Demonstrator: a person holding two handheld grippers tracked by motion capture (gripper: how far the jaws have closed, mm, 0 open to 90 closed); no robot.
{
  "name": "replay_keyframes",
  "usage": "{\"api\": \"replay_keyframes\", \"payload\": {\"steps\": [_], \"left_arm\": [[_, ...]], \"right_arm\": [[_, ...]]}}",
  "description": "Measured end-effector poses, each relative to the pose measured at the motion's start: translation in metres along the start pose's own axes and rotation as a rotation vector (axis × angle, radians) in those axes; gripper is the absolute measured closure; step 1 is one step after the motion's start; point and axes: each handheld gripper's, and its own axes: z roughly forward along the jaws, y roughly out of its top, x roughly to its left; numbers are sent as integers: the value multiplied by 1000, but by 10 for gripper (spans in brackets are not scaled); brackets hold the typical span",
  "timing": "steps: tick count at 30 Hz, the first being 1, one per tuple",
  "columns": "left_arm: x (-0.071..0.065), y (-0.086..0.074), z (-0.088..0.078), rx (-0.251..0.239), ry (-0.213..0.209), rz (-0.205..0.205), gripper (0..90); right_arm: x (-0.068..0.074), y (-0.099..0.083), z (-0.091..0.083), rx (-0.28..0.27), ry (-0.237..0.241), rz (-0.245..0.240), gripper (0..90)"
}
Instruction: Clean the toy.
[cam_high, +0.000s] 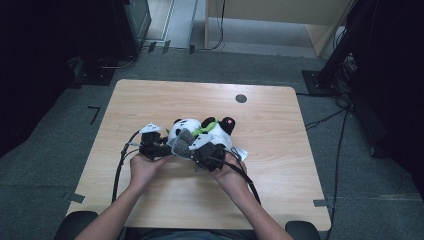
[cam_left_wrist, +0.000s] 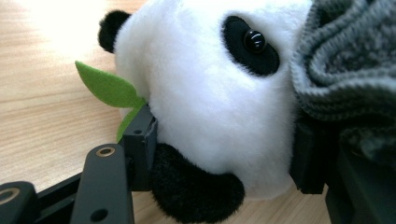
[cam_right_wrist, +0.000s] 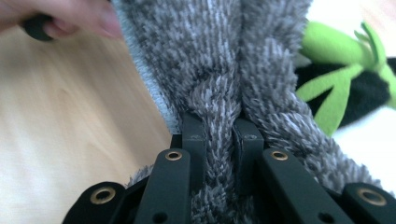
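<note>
A black-and-white plush panda (cam_high: 182, 129) with green felt leaves (cam_high: 209, 127) lies at the middle of the wooden table (cam_high: 280, 165). My left gripper (cam_high: 162, 147) is shut on its head (cam_left_wrist: 201, 93), one pad by the black ear and the other on the far cheek. A grey knitted cloth (cam_high: 182, 142) drapes over the panda's side (cam_left_wrist: 345, 65). My right gripper (cam_right_wrist: 219, 135) is shut on a fold of this grey cloth (cam_right_wrist: 219, 60), with a green leaf (cam_right_wrist: 336, 79) just beyond it. The right gripper (cam_high: 197, 152) sits close against the panda's near side.
A dark round hole (cam_high: 241, 98) marks the table's far side. A white tag (cam_high: 240, 151) lies beside the panda. Black cables (cam_high: 120, 170) trail from both grippers toward the near edge. Fingers of the other hand (cam_right_wrist: 70, 18) are close by in the right gripper view.
</note>
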Motion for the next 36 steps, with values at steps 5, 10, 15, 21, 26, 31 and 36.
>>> {"api": "replay_keyframes", "payload": {"steps": [5,10,15,21,26,31,36], "left_arm": [[-2,-1,1,10,5,16,390],[-2,-1,1,15,1,7,394],[0,0,2,11,-14,-28,395],[-1,0,3,14,-3,-4,403],[-1,0,2,21,-5,12,403],[-2,0,2,23,0,29,404],[-3,0,2,27,3,38,404]], "right_arm": [[-9,-14,-1,-3,32,-9,805],[-12,-26,-6,3,50,-2,804],[-19,-41,-16,13,42,32,804],[-46,-60,-28,14,92,162,803],[-59,-68,-34,17,113,192,800],[-72,-75,-44,18,108,215,794],[-84,-84,-51,21,89,247,793]]}}
